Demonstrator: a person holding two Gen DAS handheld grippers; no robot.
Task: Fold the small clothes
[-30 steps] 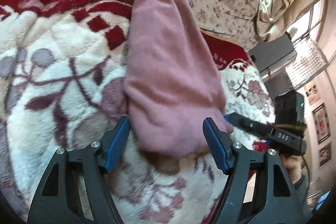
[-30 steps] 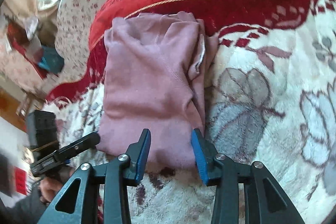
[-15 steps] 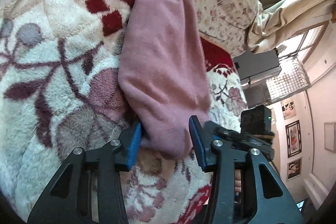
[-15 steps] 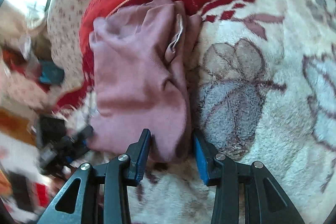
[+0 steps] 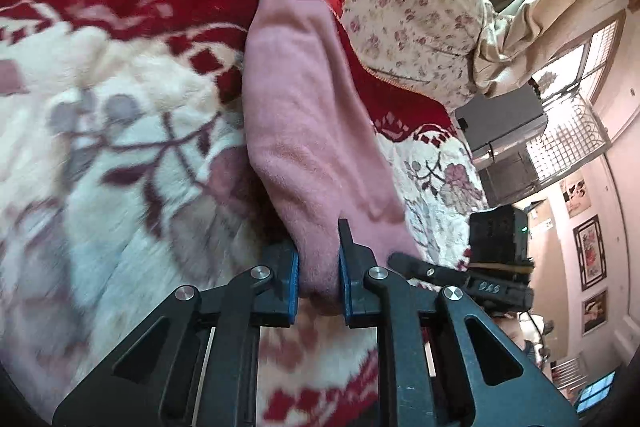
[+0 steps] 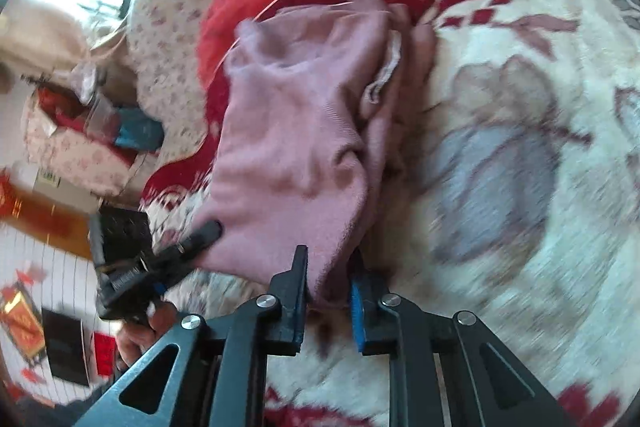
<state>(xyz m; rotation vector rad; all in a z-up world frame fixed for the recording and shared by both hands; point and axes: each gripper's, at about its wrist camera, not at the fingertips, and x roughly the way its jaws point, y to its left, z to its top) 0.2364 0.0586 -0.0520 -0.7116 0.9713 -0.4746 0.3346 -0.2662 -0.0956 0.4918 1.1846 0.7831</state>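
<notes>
Both jaws have just closed, so our left gripper (image 5: 318,277) and right gripper (image 6: 329,301) pinch the pink garment's (image 5: 304,115) 6 o'clock hem; fold step begun, next carry it toward 12 o'clock.

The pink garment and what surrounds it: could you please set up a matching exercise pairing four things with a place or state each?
Things:
1. pink garment
2. left hand-held gripper
3. fleece blanket
4. floral cushion

Descriptions:
A. white with a dark red border
B. behind the blanket's red edge
C. folded lengthwise, near end pinched at two corners
D. jaws just closed on a garment corner

Pairs: 1-C, 2-D, 3-A, 4-B
</notes>
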